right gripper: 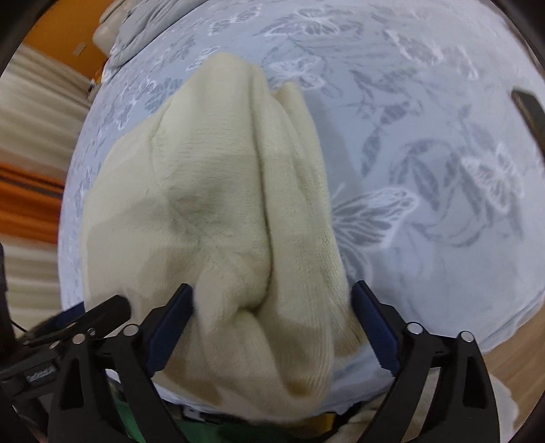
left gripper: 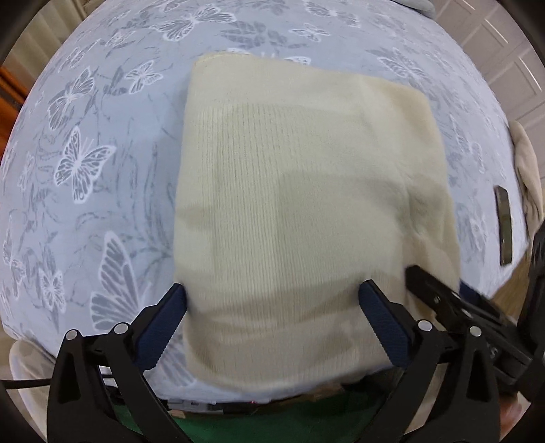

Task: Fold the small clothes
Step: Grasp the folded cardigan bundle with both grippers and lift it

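A cream knitted garment [left gripper: 299, 191] lies folded into a rough rectangle on a table covered by a grey-blue butterfly-print cloth [left gripper: 102, 136]. My left gripper [left gripper: 272, 288] stands open over the garment's near edge; its left fingertip is at the left border and its right fingertip rests over the knit. My right gripper [right gripper: 272, 289] is open, with the garment's [right gripper: 190, 204] bunched near-right corner lying loose between its blue pads. Each gripper appears in the other's view: the right gripper's finger [left gripper: 436, 293] at the garment's right side, the left gripper [right gripper: 85, 320] at the lower left.
A dark flat object [left gripper: 504, 228] lies on the cloth [right gripper: 442, 238] to the right of the garment, near the table's edge. A grey padded fabric [right gripper: 143, 30] sits at the far end. Beige fabric [left gripper: 528, 170] hangs off the right side. The near table edge is just under both grippers.
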`<state>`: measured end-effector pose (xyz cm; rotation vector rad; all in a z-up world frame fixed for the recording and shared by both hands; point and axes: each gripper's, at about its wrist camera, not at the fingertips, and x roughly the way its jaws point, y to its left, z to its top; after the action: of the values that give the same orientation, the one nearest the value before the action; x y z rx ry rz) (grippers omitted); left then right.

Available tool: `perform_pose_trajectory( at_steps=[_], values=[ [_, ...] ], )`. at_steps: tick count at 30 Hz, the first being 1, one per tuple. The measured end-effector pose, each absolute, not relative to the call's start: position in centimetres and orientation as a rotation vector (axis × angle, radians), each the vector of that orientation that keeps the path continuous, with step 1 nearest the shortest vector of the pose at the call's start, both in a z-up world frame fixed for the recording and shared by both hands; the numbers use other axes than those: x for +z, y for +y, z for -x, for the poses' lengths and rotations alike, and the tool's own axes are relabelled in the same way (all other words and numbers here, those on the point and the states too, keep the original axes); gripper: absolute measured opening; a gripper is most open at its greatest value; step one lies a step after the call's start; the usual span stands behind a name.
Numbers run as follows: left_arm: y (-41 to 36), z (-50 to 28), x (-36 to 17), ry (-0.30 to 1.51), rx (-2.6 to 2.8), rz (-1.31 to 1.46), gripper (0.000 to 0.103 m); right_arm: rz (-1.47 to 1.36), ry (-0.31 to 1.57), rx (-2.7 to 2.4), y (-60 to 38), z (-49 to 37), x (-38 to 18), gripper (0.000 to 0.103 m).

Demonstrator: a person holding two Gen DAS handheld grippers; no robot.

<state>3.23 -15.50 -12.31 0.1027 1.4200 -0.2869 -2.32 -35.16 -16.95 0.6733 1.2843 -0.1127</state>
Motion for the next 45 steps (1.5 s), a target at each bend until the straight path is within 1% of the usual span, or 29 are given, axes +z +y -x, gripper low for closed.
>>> perform_pose_trajectory(
  at_steps=[3, 7, 15, 18, 21, 22, 25, 31, 34, 36, 37, 38, 39, 40, 41, 43, 45],
  values=[
    [-15.5, -4.1, -13.0, 1.405, -0.288, -0.085, 0.098, -0.736, 1.277, -0.099, -35.4, 1.8, -18.1, 0.093],
    [-15.2, -4.6, -13.8, 1.395, -0.315, -0.069, 0.098, -0.737, 1.271, -0.089, -35.0, 1.0, -18.8, 0.098],
    [-14.0, -4.6, -14.7, 1.344, -0.380, -0.011, 0.098, -0.683, 1.255, -0.081, -33.8, -0.5, -18.9, 0.098],
    [-13.3, -4.2, -14.2, 1.303, -0.384, 0.012, 0.098, -0.688, 1.248, -0.079, -34.0, -0.2, -18.9, 0.098],
    [-11.6, -3.5, -12.7, 1.203, -0.321, 0.088, 0.098, -0.694, 1.245, -0.080, -33.9, -0.2, -19.0, 0.098],
    [-11.2, -3.7, -12.6, 1.199, -0.309, 0.105, 0.098, -0.694, 1.242, -0.080, -34.0, -0.1, -19.1, 0.098],
    [-10.9, -5.2, -14.0, 1.291, -0.318, 0.147, 0.098, -0.693, 1.239, -0.077, -34.4, 0.2, -19.1, 0.098],
    [-9.8, -7.3, -17.8, 1.471, -0.372, 0.407, 0.098, -0.700, 1.233, -0.070, -34.6, 0.1, -19.3, 0.098],
    [-9.8, -7.5, -18.4, 1.513, -0.381, 0.448, 0.098, -0.696, 1.222, -0.059, -34.4, -0.1, -19.2, 0.098],
    [-10.4, -7.2, -18.0, 1.517, -0.380, 0.416, 0.097, -0.699, 1.200, -0.028, -34.2, -0.2, -18.7, 0.084],
    [-10.7, -7.1, -17.5, 1.510, -0.378, 0.392, 0.092, -0.708, 1.184, -0.007, -34.2, -0.1, -18.4, 0.070],
    [-11.1, -6.8, -16.9, 1.496, -0.379, 0.358, 0.085, -0.714, 1.170, -0.005, -34.3, 0.1, -18.0, 0.059],
    [-11.5, -6.6, -16.2, 1.483, -0.382, 0.330, 0.081, -0.740, 1.152, -0.002, -34.6, 0.5, -17.5, 0.053],
    [-11.9, -6.2, -15.2, 1.464, -0.391, 0.293, 0.074, -0.758, 1.140, 0.000, -34.8, 0.8, -17.2, 0.047],
    [-12.0, -5.9, -14.7, 1.450, -0.401, 0.266, 0.069, -0.771, 1.129, 0.005, -34.8, 1.2, -16.8, 0.044],
    [-12.6, -4.9, -12.6, 1.407, -0.433, 0.202, 0.064, -0.765, 1.117, 0.019, -34.4, 2.0, -15.5, 0.043],
    [-12.7, -3.8, -11.1, 1.386, -0.447, 0.159, 0.062, -0.768, 1.118, 0.033, -33.8, 3.1, -14.6, 0.043]
  ],
)
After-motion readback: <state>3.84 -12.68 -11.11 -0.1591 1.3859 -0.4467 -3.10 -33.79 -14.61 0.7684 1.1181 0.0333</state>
